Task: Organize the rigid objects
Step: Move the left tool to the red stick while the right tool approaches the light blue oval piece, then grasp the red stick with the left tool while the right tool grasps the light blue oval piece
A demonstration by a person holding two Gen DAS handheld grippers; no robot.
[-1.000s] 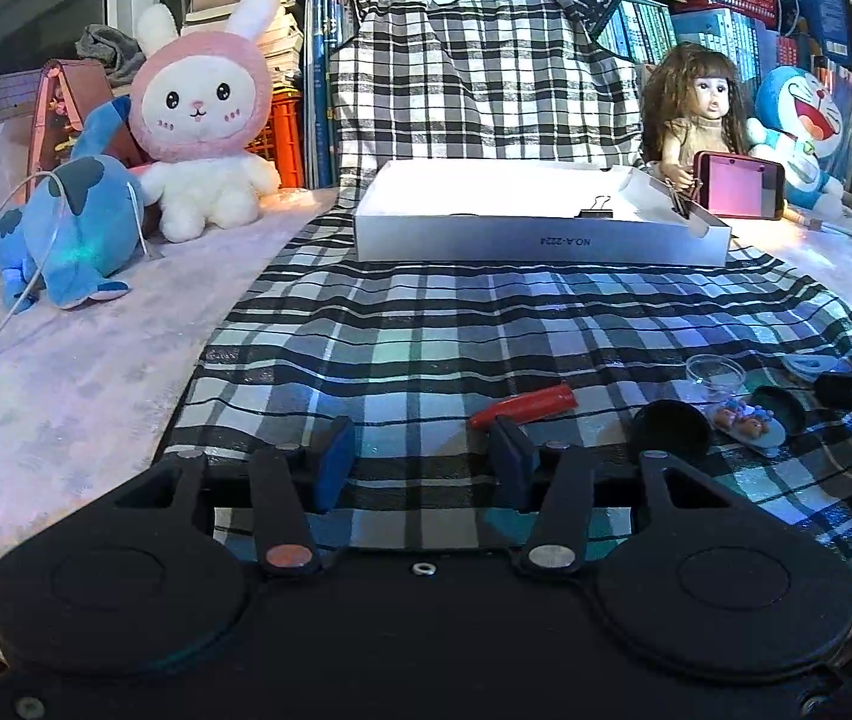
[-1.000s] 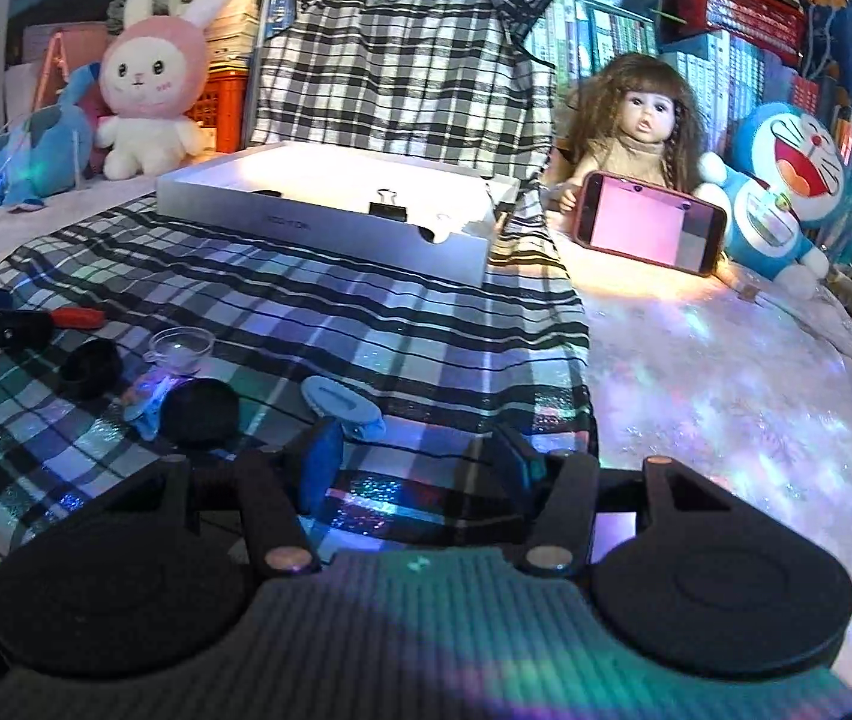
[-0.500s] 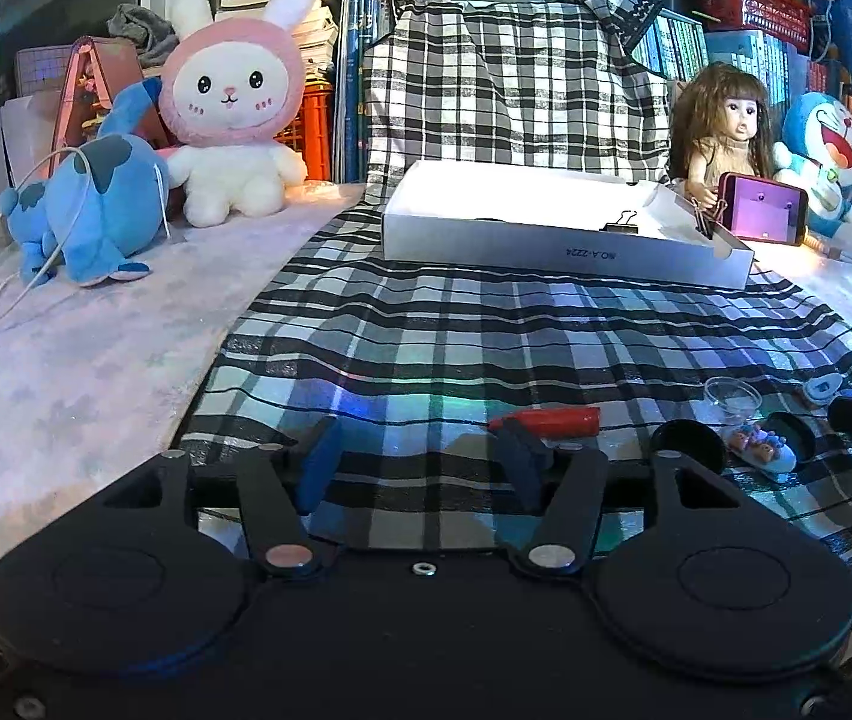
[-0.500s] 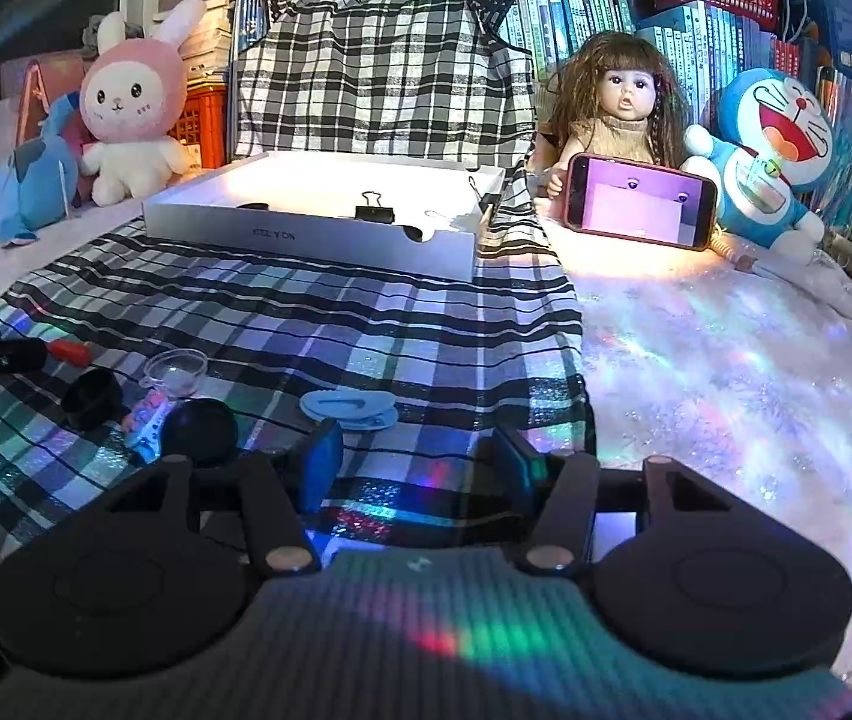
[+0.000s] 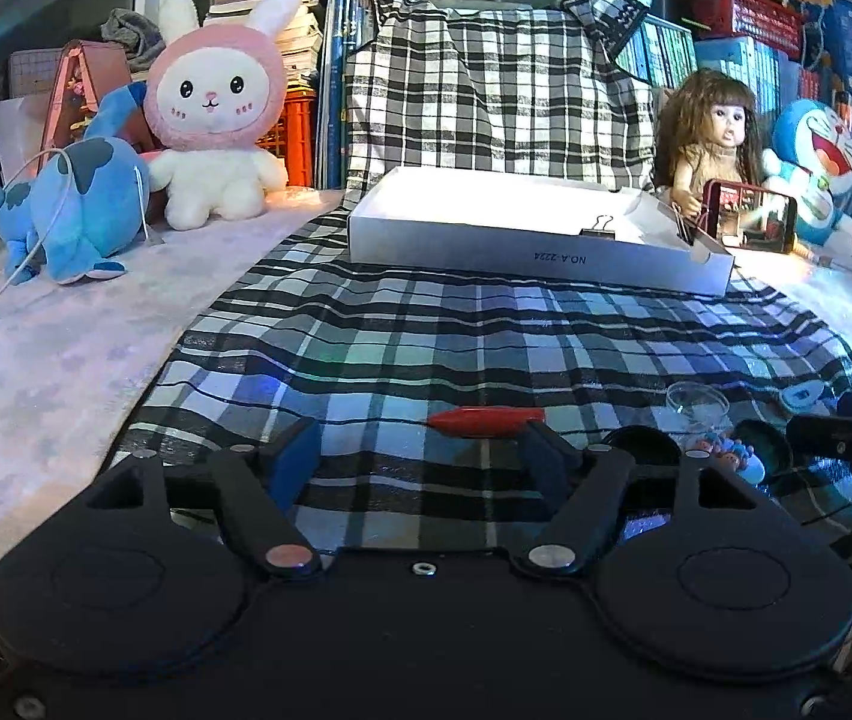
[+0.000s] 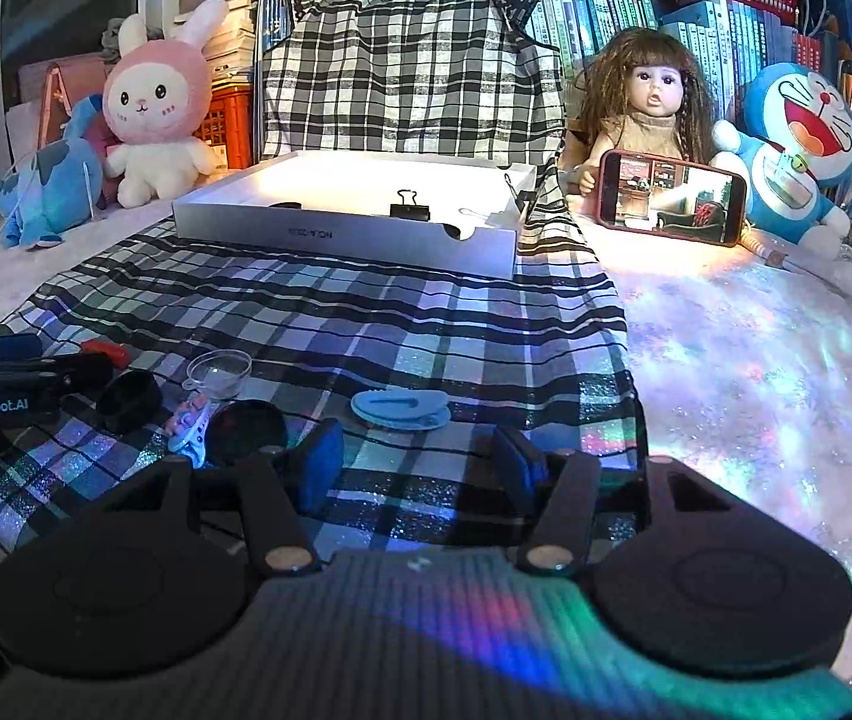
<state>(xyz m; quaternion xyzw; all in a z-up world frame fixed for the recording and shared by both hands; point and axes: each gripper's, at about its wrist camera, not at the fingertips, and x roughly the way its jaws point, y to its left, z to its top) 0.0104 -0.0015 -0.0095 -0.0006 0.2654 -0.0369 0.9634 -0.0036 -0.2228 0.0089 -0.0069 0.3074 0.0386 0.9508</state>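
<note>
A white box (image 5: pixel 540 252) stands at the far end of the plaid cloth and holds a black binder clip (image 6: pixel 409 210). My left gripper (image 5: pixel 420 456) is open and empty, low over the cloth, with a red pen-like object (image 5: pixel 486 420) just beyond its right finger. My right gripper (image 6: pixel 420 462) is open and empty, just short of a light blue clip (image 6: pixel 400 408). Left of it lie a clear small cup (image 6: pixel 219 369), two black round lids (image 6: pixel 246 429), and a small pastel toy (image 6: pixel 189 426).
The box also shows in the right wrist view (image 6: pixel 345 234). Behind it stand a pink rabbit plush (image 5: pixel 213 114), a blue plush (image 5: pixel 66 210), a doll (image 6: pixel 654 114) with a phone (image 6: pixel 669 198), and a Doraemon plush (image 6: pixel 798 150). A glittery white cover (image 6: pixel 756 372) lies to the right.
Both grippers have drawn back from the box and risen a little. The red object now sits nearer the left gripper's right finger. Both stay open.
</note>
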